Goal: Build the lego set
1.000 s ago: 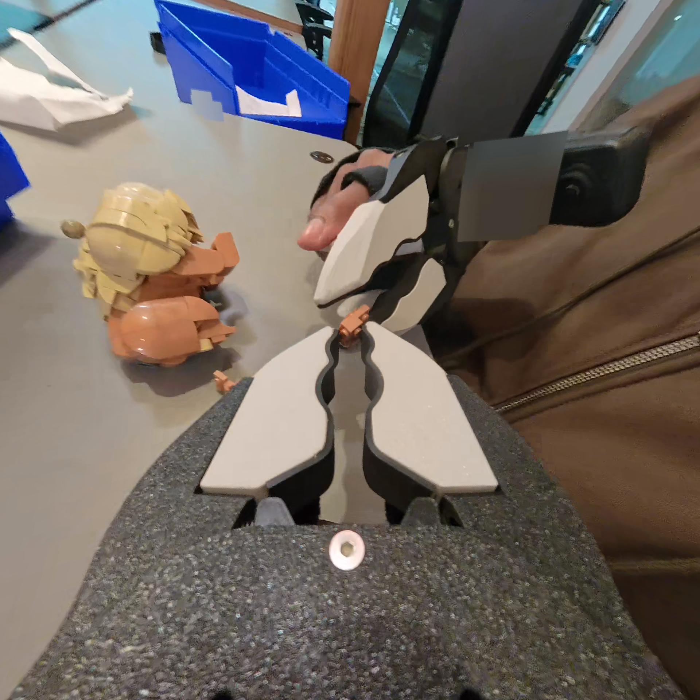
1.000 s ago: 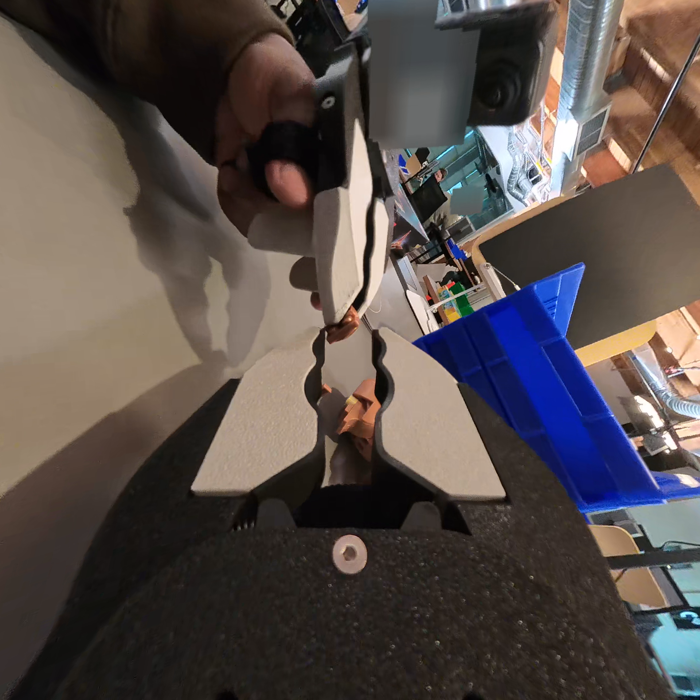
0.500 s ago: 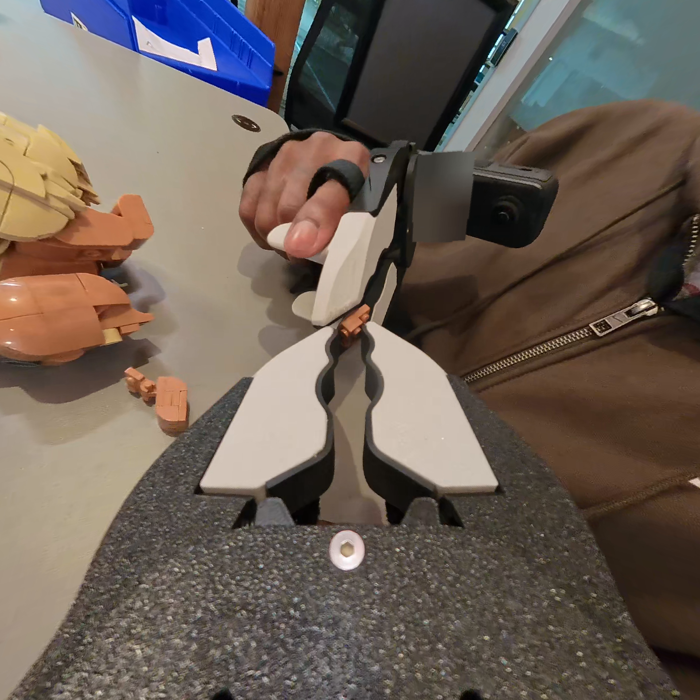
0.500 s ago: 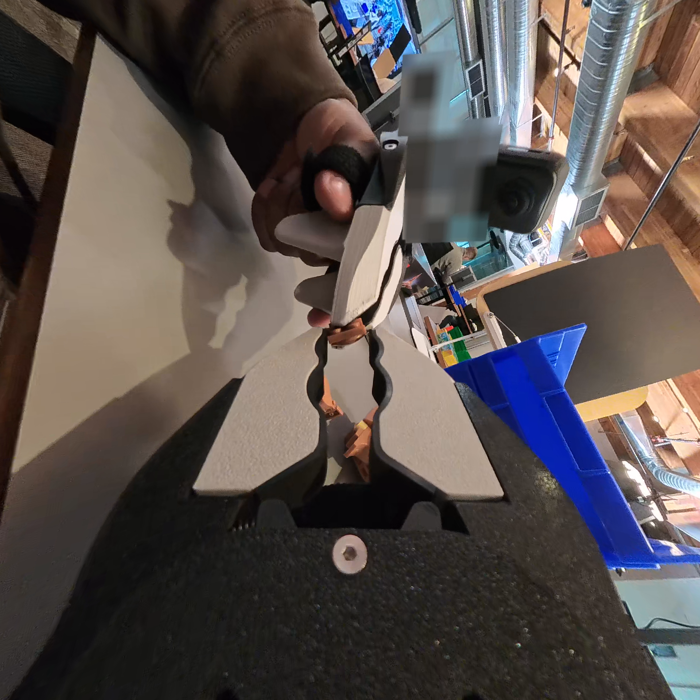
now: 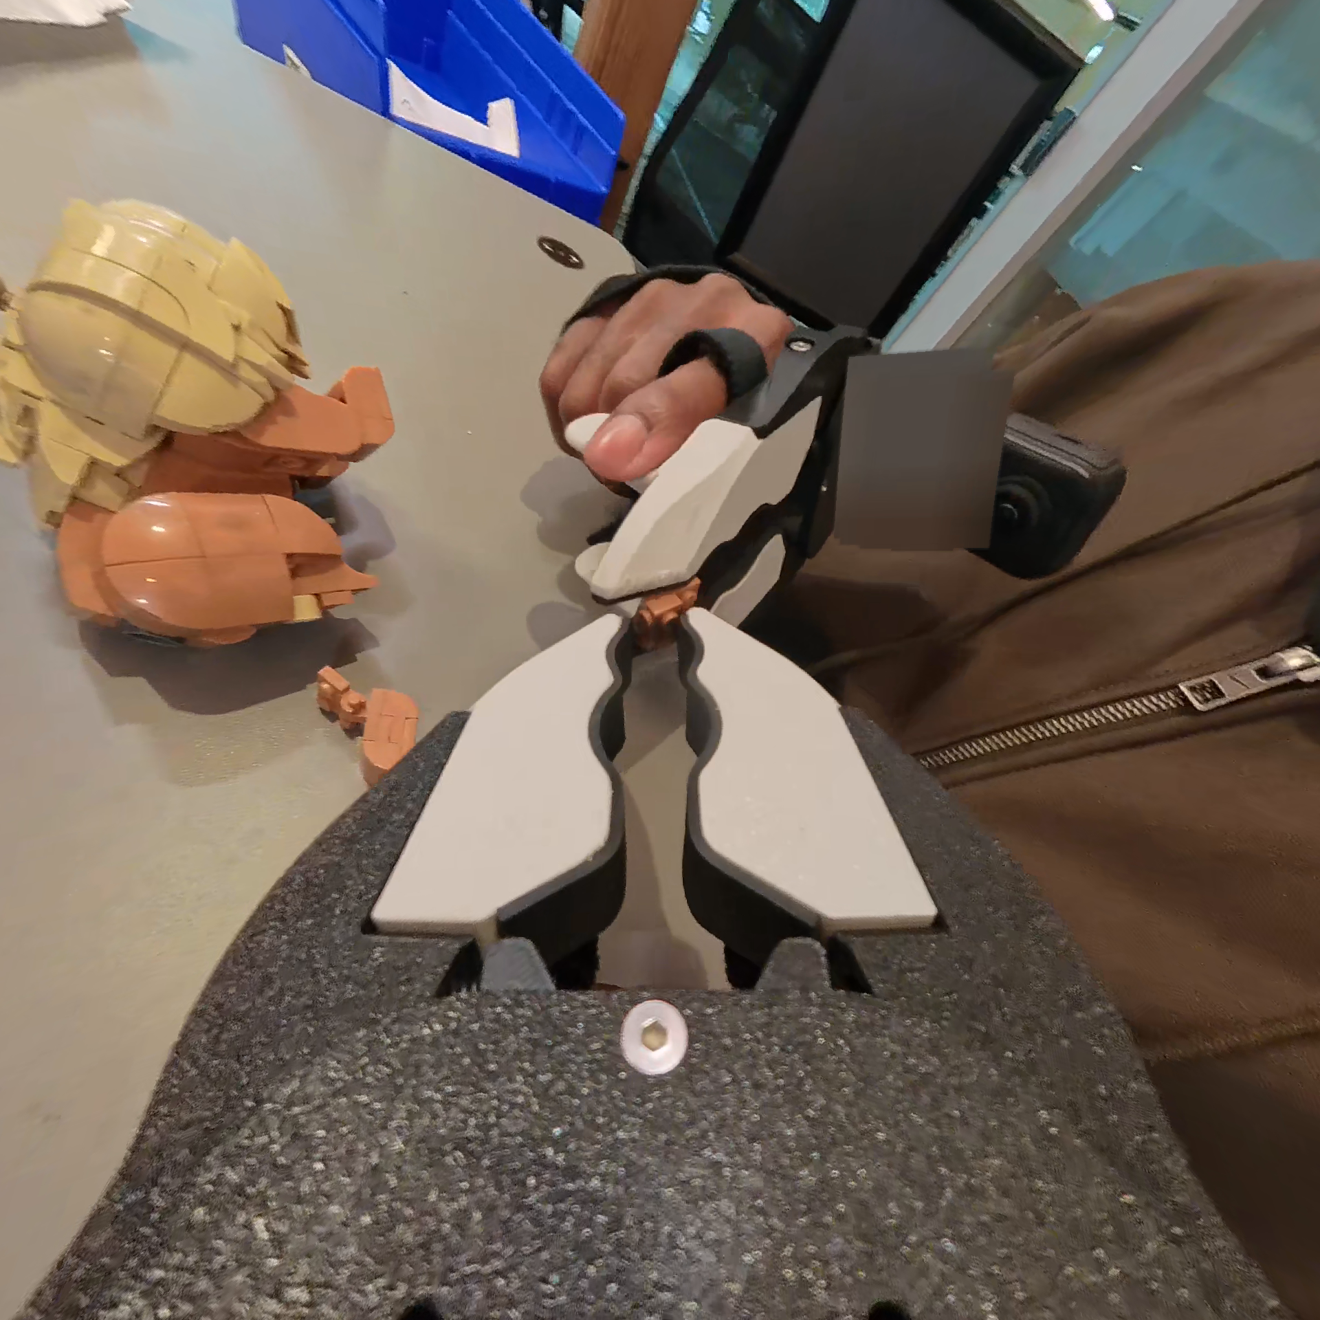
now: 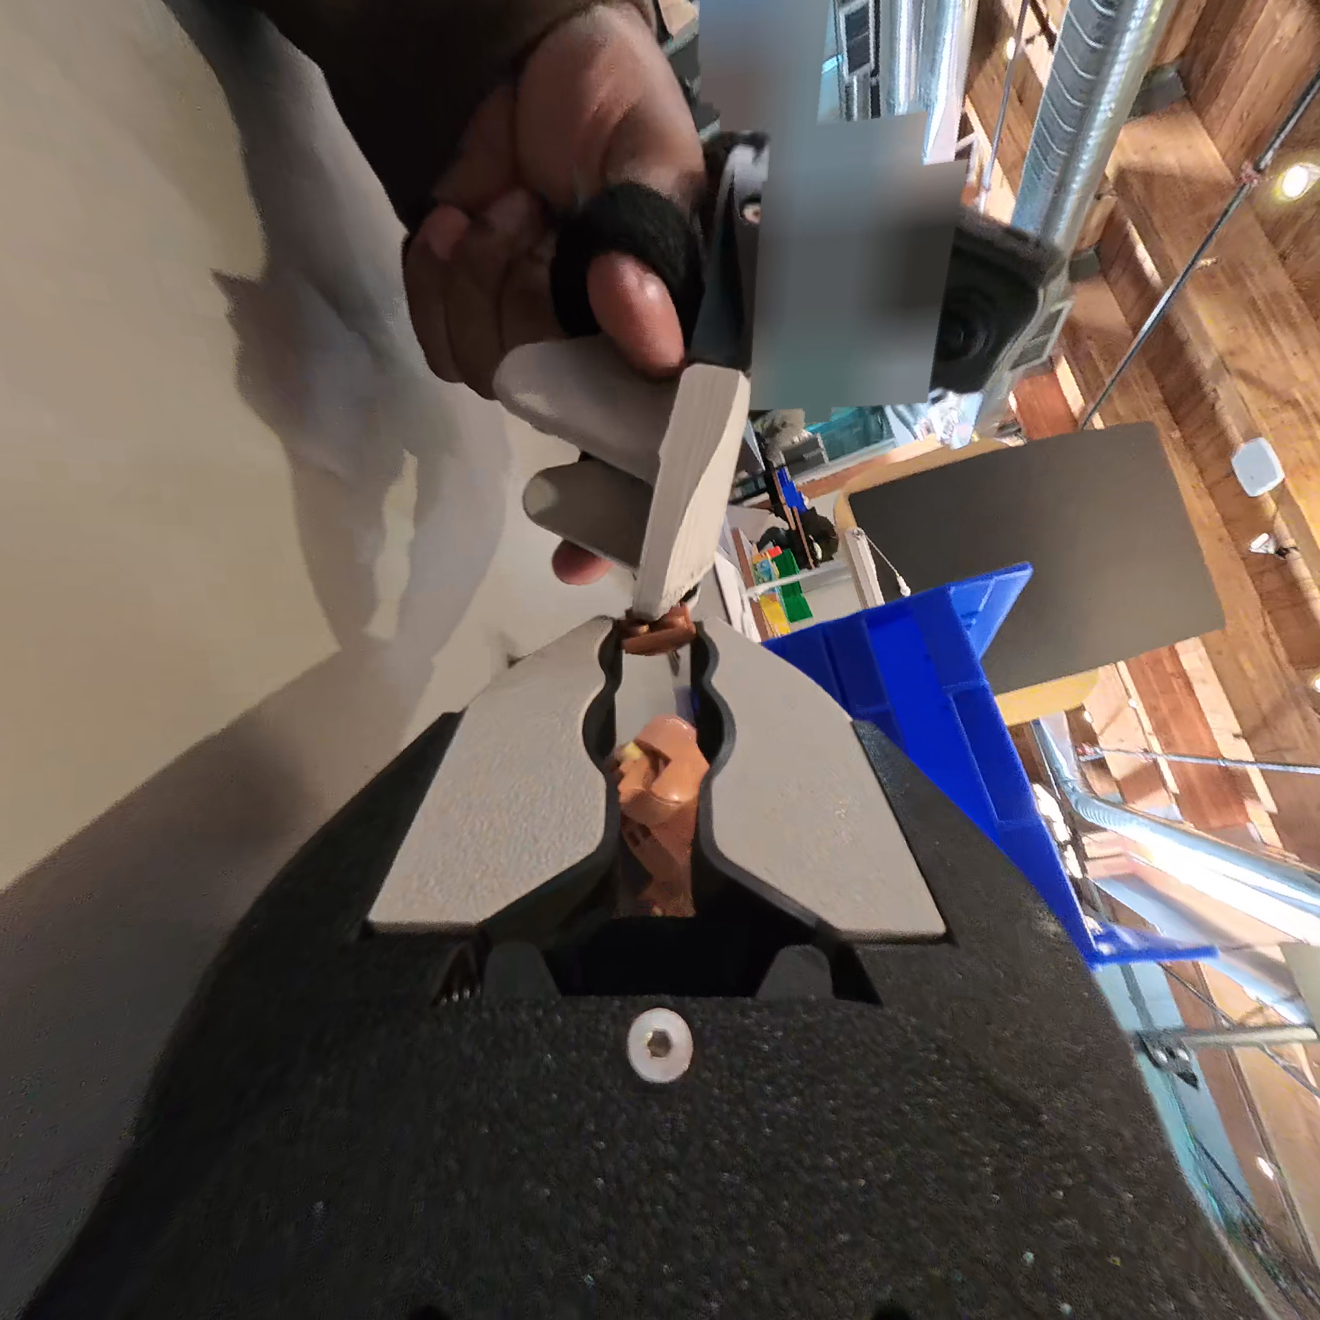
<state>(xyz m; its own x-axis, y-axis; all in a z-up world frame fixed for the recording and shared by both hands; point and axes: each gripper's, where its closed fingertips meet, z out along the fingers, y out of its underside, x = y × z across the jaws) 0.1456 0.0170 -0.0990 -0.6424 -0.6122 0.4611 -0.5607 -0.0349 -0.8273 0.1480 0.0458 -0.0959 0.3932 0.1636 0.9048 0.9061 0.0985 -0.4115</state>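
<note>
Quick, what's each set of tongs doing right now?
Left tongs: closed on the small orange-brown lego piece.
Right tongs: closed on the same piece, tip to tip with the left.

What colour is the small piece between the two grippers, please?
The small piece is reddish-brown, clearest in the left wrist view.

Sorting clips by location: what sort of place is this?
Likely an open office or workshop: blue parts bins on a grey table, an office chair behind it, exposed ducts under a wooden ceiling.
</note>
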